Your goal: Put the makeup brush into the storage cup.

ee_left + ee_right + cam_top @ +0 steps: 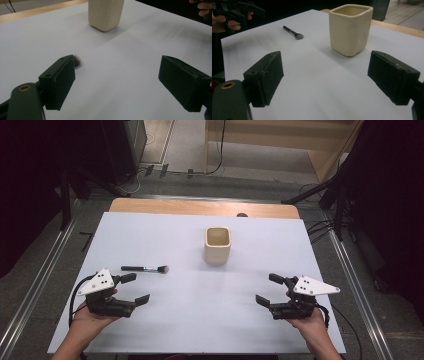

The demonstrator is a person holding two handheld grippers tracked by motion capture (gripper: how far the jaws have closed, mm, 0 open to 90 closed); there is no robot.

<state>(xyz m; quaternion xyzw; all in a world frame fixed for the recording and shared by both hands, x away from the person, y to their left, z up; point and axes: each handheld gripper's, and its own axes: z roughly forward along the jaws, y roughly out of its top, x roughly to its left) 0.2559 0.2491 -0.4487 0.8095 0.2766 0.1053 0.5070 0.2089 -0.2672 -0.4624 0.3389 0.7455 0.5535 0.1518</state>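
A makeup brush (145, 268) lies flat on the white desk (200, 320), in the left half and roughly midway between the far and near edges. Its dark handle points toward the left edge and its bristle head toward the middle of the desk. In the right gripper view the brush (293, 32) lies at a slant, well apart from the cup. In the left gripper view just the bristle tip (78, 61) peeks out past the left jaw.

The left gripper (136, 288) is just on the near side of the brush, close to it but not touching. Its jaws are spread wide with nothing between them but bare desk; it holds nothing. The hand that carries it rests near the near-left corner.

A cream, square-mouthed cup (218, 245) stands upright a little beyond the middle of the desk, toward the far edge, well apart from the brush. Its opening faces up and it looks empty from above.

The right gripper (270, 290) is near the near-right corner, well away from both brush and cup. Its jaws also gape wide and grip nothing; the cup (350, 28) stands beyond them, clear of both pads.
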